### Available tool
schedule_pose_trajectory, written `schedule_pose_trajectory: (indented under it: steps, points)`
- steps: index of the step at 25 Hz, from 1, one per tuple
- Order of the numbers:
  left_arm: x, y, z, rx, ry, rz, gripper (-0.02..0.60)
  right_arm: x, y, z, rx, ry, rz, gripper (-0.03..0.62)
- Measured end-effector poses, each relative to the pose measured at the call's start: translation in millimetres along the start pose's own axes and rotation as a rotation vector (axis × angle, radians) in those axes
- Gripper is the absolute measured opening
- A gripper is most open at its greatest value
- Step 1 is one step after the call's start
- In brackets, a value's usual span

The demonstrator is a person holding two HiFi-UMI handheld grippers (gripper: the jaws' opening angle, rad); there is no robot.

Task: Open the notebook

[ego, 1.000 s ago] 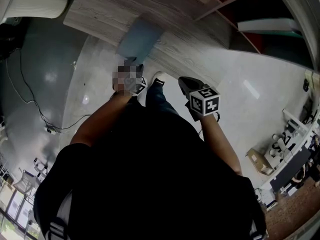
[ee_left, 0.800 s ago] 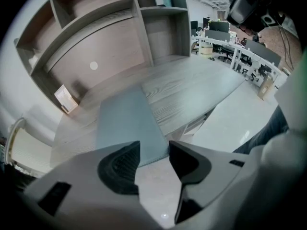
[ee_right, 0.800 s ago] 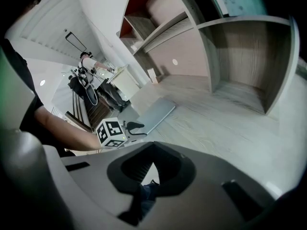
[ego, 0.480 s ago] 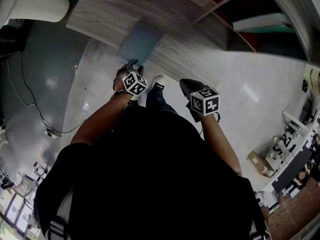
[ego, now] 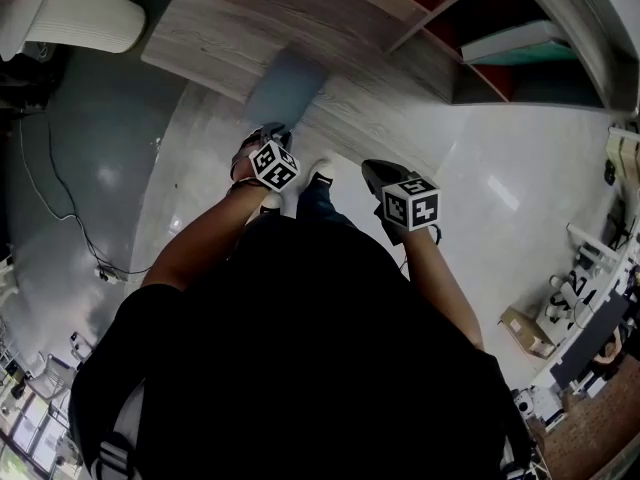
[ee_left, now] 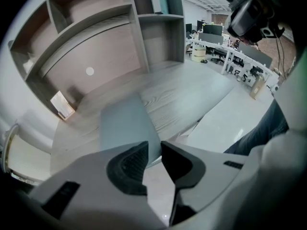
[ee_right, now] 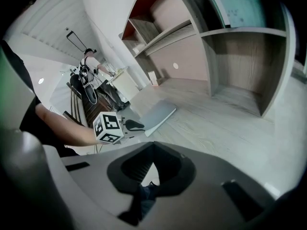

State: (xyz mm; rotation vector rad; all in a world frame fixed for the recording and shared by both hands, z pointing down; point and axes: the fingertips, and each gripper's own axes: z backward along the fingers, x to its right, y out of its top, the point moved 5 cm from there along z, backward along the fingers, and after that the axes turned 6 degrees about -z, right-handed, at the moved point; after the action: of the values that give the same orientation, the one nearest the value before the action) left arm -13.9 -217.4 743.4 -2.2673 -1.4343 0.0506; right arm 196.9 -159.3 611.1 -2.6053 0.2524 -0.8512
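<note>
Jaws on left gripper (ee_left: 154, 145) just closing around one notebook (ee_left: 122, 123); right gripper (ee_right: 153, 146) clamped together.

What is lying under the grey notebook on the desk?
The wooden desk top lies under most of the notebook. Its near end juts past the desk edge, over the floor. Anything thin beneath it would be covered.

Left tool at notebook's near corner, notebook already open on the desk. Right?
No: the notebook is closed, its cover flat, as the right gripper view shows. The rest holds: it lies on the desk, and the left tool is at its near corner; its jaws have just been closing, with that corner between them.
</note>
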Motion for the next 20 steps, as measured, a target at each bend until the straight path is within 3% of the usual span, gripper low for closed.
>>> schedule_pose_trajectory:
  steps: [7, 20]
  points:
    - [-9, 7, 9, 0.016, -0.025, -0.041, 0.054, -10, 6, 0, 0.017, -0.008, 0.024, 0.000]
    - [-27, 7, 36, 0.056, -0.034, -0.024, 0.020, -32, 5, 0, 0.031, -0.016, 0.041, 0.000]
